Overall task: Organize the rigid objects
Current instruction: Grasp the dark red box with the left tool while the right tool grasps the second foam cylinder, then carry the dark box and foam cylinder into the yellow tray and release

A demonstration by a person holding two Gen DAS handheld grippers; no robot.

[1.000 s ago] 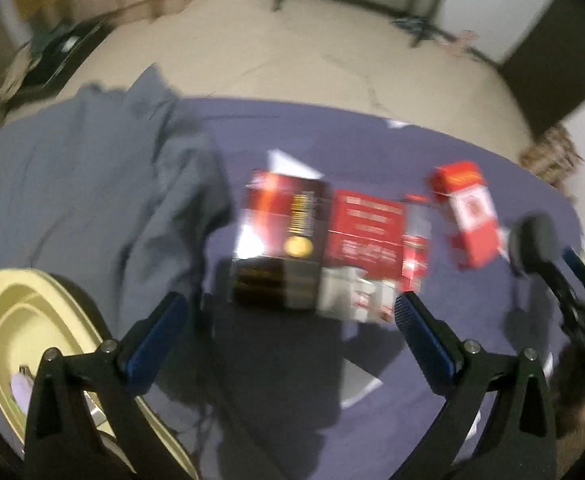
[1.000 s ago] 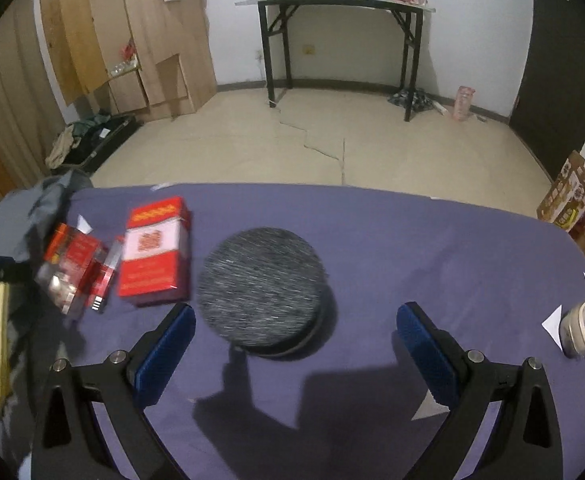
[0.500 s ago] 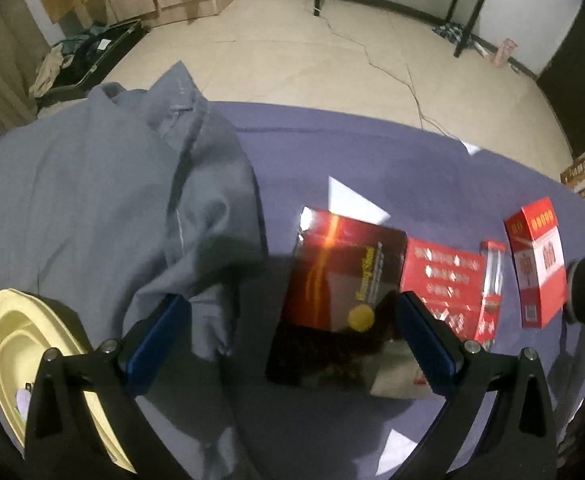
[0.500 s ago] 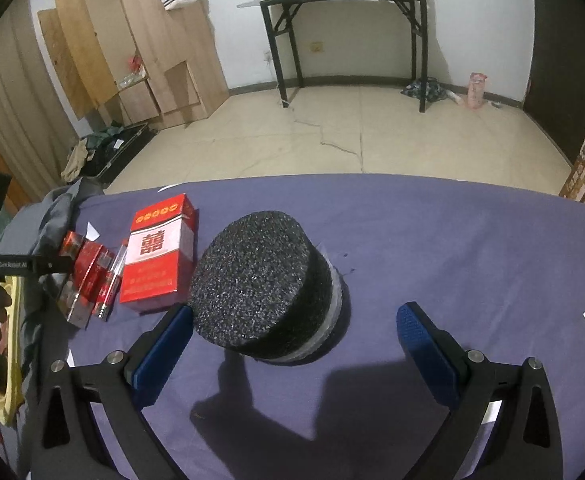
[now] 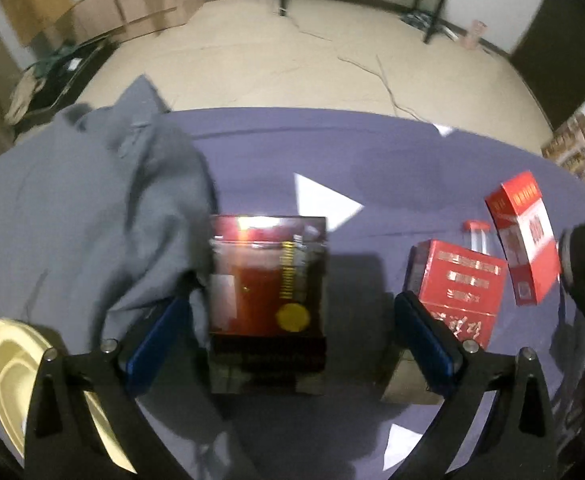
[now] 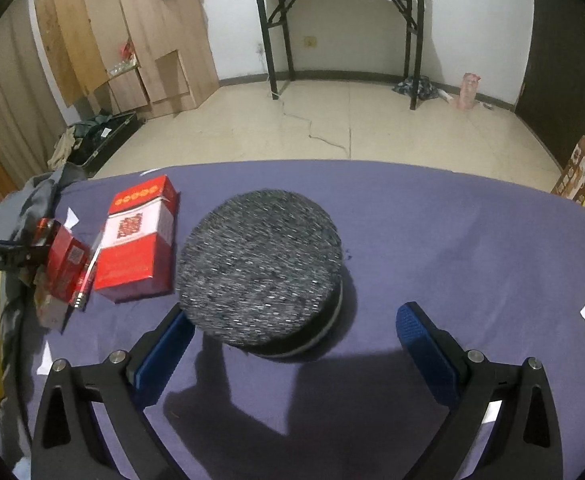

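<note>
Lower centre of the left view: dark glossy box (image 5: 267, 292), rigid, likely light and slick, best pinched across its long side faces by left gripper (image 5: 288, 336), closing around it without touching; right gripper (image 6: 292, 340) apart, empty.

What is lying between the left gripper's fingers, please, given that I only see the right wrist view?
Observer: A glossy dark red box lies inside the left gripper; its jaws are closing, but neither pad touches the box yet.
Operator: Is anything crowding that box?
Observer: A grey cloth bunches against its left edge, beside the left pad.
Operator: And on the other side?
Observer: A red pack lies just beyond the right pad; I cannot tell whether they touch.
</note>
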